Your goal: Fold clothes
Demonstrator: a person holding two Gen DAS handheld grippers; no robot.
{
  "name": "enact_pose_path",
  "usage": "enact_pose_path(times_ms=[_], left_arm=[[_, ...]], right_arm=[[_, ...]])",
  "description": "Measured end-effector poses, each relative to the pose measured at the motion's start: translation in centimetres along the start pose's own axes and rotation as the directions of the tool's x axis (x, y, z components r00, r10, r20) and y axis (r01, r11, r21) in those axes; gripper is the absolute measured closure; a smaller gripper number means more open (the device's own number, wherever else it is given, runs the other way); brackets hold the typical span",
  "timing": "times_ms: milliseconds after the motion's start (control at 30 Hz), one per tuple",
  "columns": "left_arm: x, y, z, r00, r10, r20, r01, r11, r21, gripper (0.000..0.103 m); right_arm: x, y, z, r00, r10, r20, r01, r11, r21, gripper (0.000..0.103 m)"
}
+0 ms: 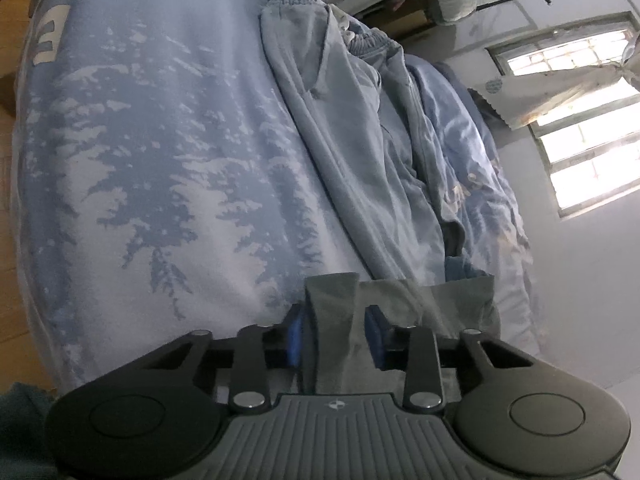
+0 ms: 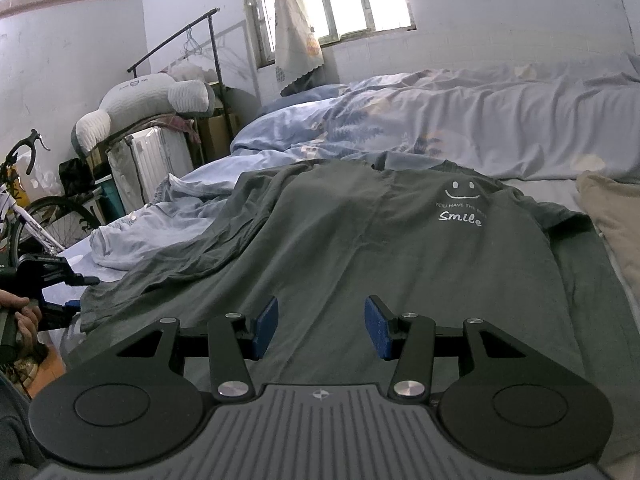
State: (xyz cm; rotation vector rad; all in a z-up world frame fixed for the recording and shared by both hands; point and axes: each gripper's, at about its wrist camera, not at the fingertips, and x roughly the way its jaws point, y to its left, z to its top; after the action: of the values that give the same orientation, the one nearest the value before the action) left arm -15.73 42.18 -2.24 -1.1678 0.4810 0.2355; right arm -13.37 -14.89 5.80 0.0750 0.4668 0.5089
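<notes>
- Cotton jersey, dark grey: that's our tee, spread print-up on the bed, hem nearest us, collar and the white "Smile" print at the far end.
- We have the left gripper at the tee's left hem corner. A fold of grey cloth stands between its blue pads. The jaws are set narrow; the left pad meets the cloth, but we can't tell whether the right one presses yet.
- In the right view that same gripper shows at the tee's left edge, a hand on its grip.
- We hold the right gripper low over the hem, jaws about half open, nothing between them, cloth lying flat beneath.
- Handling, as we judge it: light, limp, no stiffness at all. It will drape and sag from any single pinch, and it should slide easily over the sheet.
- Not fragile, not slippery; the thin knit may slip out of a shallow bite, so take a good fold.
- Best holds, we reckon: the two hem corners, or hem and shoulder on one side, so the edge lifts straight.
- The tee's left side is rucked against pale blue clothes; watch that those don't come up with it.
- Pale trousers lie beyond on the sheet, waiting.
</notes>
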Motion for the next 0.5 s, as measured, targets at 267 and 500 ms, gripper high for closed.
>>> enact_pose_path(times_ms=[267,500], left_arm=[[-1.1,-0.6,0.1,0.996,-0.063,0.055,0.062,0.998,0.027,0.083],[-2.0,-1.3,0.2,0.988,-0.114,0.102,0.107,0.991,0.078,0.103]], right_arm=[[0.1,0.0,-0.1,1.000,-0.004,-0.008,0.004,1.000,-0.004,0.054],[0.2,0.1,-0.2,1.000,-0.004,-0.013,0.004,1.000,-0.009,0.054]])
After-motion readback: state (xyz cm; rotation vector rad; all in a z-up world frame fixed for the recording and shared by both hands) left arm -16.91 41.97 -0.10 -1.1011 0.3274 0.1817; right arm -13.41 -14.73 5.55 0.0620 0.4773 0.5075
